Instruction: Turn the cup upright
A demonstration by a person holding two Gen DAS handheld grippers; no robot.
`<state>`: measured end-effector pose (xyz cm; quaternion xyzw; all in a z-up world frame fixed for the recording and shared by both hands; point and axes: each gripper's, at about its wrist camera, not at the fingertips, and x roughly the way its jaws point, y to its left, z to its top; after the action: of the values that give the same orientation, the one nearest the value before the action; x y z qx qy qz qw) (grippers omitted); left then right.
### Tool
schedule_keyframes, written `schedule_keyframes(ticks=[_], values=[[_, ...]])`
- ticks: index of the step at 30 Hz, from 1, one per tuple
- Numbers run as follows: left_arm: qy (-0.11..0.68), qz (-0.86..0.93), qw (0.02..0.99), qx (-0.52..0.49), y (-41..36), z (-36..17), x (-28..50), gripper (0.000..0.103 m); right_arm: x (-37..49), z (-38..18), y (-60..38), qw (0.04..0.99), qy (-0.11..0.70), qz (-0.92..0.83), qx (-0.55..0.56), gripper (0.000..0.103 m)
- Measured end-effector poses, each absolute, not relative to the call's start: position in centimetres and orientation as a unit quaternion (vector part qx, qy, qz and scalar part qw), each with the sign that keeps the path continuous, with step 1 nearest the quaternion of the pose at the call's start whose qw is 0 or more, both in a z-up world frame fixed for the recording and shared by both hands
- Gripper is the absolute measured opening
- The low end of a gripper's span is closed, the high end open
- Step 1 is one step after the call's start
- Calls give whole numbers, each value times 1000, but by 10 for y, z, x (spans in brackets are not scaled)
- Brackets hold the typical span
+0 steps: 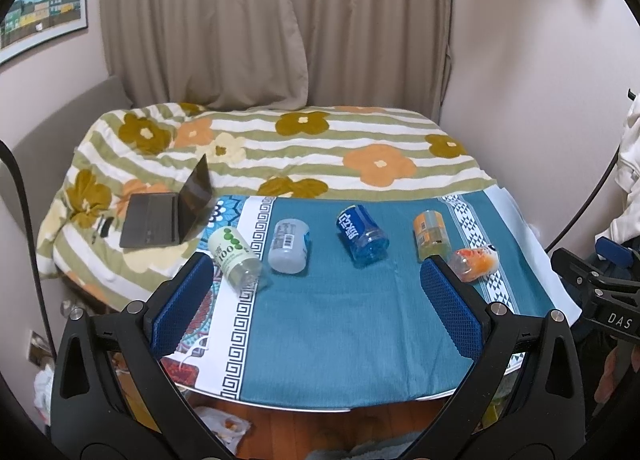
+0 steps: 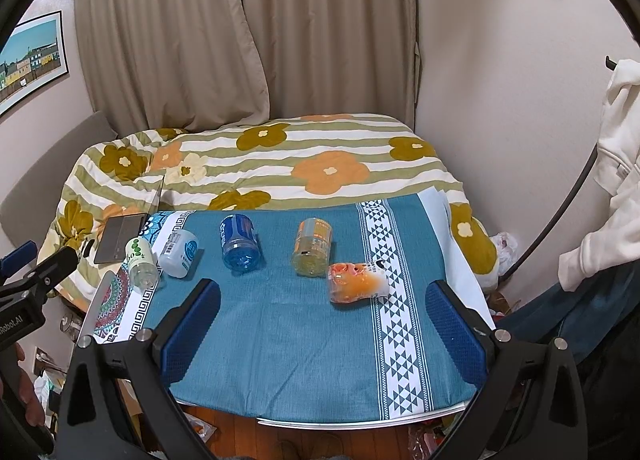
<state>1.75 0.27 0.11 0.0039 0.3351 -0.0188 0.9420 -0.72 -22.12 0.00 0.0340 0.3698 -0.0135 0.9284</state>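
Several plastic cups lie on their sides in a row on a teal cloth-covered table [image 1: 340, 320]: a green-dotted white cup [image 1: 234, 256] [image 2: 141, 264], a white barcode cup [image 1: 289, 246] [image 2: 181, 248], a blue cup [image 1: 362, 234] [image 2: 240, 242], an orange-labelled clear cup [image 1: 431, 236] [image 2: 313, 246] and an orange-red cup [image 1: 474, 262] [image 2: 356, 282]. My left gripper [image 1: 316, 280] is open and empty, above the near half of the table. My right gripper [image 2: 324, 300] is open and empty, also short of the cups.
A flowered quilt covers the bed [image 1: 300, 151] behind the table. An open laptop [image 1: 168, 215] sits on it at the left. Curtains [image 1: 280, 19] hang behind. White clothing [image 2: 616, 163] hangs at the right. Clutter lies on the wooden floor under the table's front edge.
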Motion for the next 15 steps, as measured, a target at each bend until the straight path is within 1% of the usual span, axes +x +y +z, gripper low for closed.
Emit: schedule_keyframes(ticks=[15], values=[[331, -17, 944, 2, 6, 4, 16, 103, 1, -1, -225, 931, 364, -14, 30, 102]])
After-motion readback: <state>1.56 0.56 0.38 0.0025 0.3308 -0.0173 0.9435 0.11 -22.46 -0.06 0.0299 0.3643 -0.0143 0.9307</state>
